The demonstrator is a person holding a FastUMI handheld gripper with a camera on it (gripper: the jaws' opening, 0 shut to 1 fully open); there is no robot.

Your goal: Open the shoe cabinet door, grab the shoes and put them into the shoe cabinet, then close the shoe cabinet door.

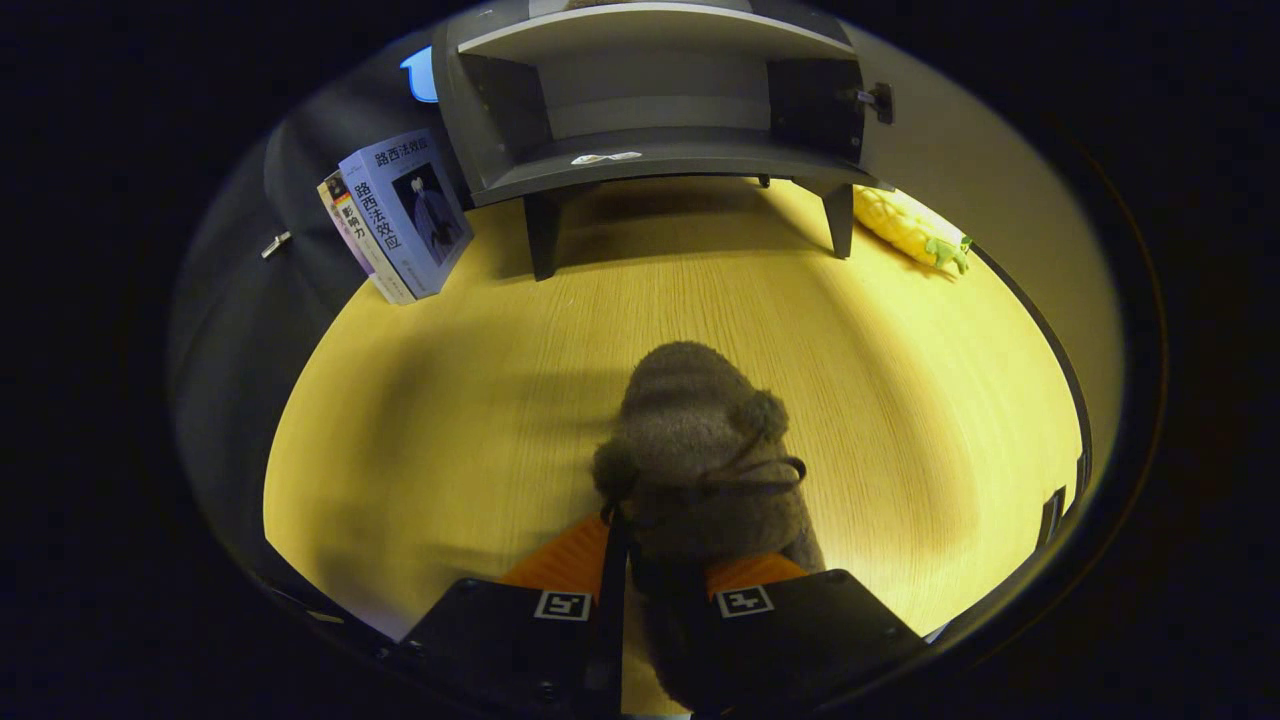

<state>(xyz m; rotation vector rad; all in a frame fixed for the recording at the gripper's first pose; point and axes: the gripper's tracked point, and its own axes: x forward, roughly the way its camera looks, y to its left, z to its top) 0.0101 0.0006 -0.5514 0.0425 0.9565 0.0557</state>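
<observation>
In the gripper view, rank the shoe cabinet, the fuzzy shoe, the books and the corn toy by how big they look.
1. Shoe cabinet, door open, beyond the fingers.
2. Fuzzy shoe, clamped in the gripper; being so near the camera inflates it.
3. Books, leaning left of the cabinet.
4. Corn toy, right of the cabinet.

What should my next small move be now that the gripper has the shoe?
Probably carry it straight ahead toward the shoe cabinet. The gripper looks shut on the fuzzy grey shoe, the cabinet stands open beyond it across bare wooden tabletop, and its lower shelf looks free apart from small white scraps.
</observation>
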